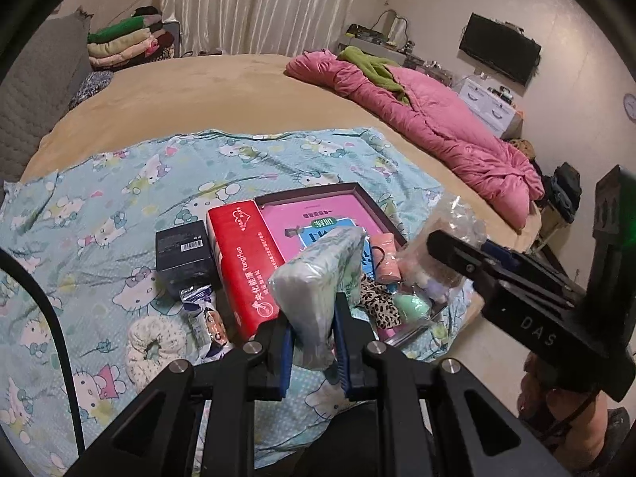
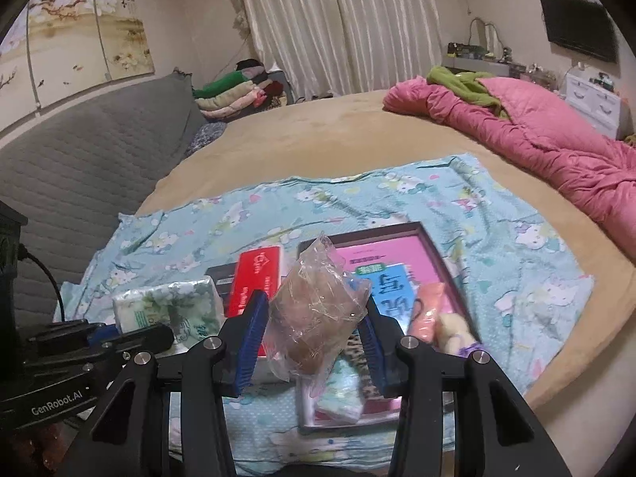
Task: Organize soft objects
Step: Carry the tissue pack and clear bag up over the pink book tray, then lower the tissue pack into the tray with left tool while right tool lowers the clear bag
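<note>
While each gripper clutched a load, tissue pack and clear bag, lower centre, both probably needed placing in the tray.

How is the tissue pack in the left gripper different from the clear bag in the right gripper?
The tissue pack is opaque with a pale green leaf print; the clear bag is see-through and shows something brown inside. The pack is a smooth block; the bag is crinkled and irregular. Both are soft and clamped between blue pads.

Home bedroom: wide tan-sheeted bed, crumpled pink quilt, long cream curtains, wall-mounted black TV, folded blanket stack, white drawer unit.
</note>
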Tool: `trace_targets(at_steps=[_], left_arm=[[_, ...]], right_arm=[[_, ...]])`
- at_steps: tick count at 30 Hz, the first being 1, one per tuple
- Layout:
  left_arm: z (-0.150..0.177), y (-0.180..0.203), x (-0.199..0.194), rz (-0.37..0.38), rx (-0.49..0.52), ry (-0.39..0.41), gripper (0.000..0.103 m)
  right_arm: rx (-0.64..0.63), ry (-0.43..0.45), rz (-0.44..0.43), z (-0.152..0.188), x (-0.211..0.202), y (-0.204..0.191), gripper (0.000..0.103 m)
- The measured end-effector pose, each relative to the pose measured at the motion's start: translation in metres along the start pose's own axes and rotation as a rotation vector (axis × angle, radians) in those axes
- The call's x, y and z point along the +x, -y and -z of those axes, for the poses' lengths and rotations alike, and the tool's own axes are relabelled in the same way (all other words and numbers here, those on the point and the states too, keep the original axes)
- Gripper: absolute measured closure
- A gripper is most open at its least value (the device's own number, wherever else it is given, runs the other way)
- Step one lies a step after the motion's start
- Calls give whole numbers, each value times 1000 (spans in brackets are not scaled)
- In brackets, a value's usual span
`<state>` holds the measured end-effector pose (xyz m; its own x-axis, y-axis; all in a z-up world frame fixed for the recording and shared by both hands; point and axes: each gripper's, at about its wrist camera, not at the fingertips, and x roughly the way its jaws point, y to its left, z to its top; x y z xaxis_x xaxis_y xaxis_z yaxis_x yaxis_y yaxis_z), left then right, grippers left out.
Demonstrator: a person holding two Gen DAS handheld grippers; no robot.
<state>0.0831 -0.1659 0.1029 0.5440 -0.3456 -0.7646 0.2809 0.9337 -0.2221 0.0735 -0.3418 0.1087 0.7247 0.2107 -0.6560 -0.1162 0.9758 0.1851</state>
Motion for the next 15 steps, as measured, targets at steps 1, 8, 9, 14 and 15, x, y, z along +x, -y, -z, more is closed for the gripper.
trace_targets(at_steps=[1, 8, 9, 14, 15], left_arm=[[-1, 2, 1, -3, 10, 1, 85], [-9, 21, 20, -10, 40, -20, 85], [-9, 23, 23, -6, 40, -25, 85], [-10, 34, 39, 18, 62, -49, 85], [-10, 37, 45, 24, 67, -59, 85]], right_arm=[[-1, 3, 9, 0, -1, 2, 57], [27, 23, 47, -1, -9, 30, 57], [34, 25, 51, -1, -10, 36, 57], [67, 28, 87, -2, -15, 61, 57], [75, 28, 98, -1, -16, 68, 57]])
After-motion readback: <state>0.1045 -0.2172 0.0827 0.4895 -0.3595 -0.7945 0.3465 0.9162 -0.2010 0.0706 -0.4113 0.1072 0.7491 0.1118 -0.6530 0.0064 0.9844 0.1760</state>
